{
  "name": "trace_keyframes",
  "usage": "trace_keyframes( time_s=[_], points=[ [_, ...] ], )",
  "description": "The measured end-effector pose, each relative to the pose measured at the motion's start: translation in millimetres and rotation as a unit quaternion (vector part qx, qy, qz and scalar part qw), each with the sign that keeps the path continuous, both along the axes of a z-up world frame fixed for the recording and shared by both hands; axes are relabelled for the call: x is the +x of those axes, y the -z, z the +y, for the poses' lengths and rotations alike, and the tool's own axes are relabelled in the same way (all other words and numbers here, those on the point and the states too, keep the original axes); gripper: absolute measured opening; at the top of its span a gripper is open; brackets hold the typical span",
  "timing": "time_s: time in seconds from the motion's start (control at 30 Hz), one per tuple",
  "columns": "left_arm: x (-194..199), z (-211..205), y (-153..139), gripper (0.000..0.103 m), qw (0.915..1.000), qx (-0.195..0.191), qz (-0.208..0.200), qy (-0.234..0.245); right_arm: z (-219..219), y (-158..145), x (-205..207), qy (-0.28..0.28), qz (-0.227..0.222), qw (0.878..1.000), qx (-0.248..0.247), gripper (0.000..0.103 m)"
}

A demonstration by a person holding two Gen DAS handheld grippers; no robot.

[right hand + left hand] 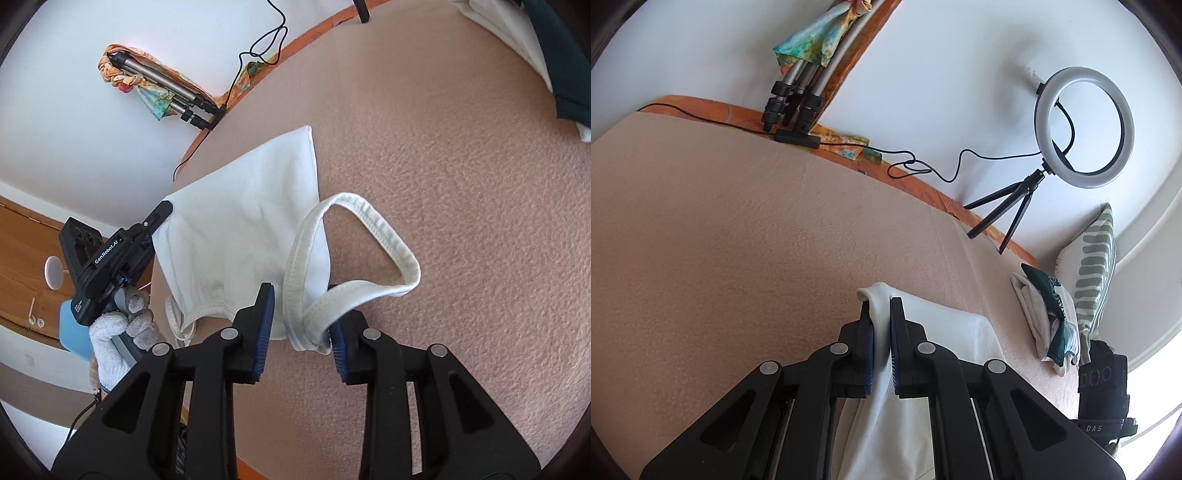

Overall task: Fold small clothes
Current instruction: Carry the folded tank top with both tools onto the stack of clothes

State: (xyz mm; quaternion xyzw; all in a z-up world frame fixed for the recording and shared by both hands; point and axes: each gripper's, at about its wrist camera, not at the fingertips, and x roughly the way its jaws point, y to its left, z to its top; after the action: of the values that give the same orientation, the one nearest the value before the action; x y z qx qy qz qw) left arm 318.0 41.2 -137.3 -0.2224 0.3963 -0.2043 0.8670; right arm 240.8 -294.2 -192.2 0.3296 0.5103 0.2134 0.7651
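While the left gripper clamps the white garment's edge and the right gripper's jaws stand parted around its strap, unpinched, that strap could flop beside the garment, spoiling the fold.

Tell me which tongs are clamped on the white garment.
The left tongs: their pads pinch the white garment. The right tongs stand open, with only the strap loose between them.
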Motion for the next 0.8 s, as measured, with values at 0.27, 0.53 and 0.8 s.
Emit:
trace_keyframes(
  time_s=[0.27, 0.53, 0.8],
  points=[
    [4.2, -1.9, 7.9, 0.006, 0.9999, -0.002, 0.012, -0.001, 6.7, 15.3, 17.7, 0.009, -0.005, 0.998, 0.068, 0.032],
    [0.0, 1.0, -3.3, 0.006, 1.0000, 0.002, -0.001, -0.001, 25.5, -6.1, 18.9, -0.008, -0.043, 0.999, -0.012, 0.014],
    [-12.4, -8.0, -33.1, 0.005, 0.9992, 0.006, -0.038, 0.004, 29.8, -46.5, -1.6, -0.023, -0.107, 0.991, -0.072, 0.013]
  ],
)
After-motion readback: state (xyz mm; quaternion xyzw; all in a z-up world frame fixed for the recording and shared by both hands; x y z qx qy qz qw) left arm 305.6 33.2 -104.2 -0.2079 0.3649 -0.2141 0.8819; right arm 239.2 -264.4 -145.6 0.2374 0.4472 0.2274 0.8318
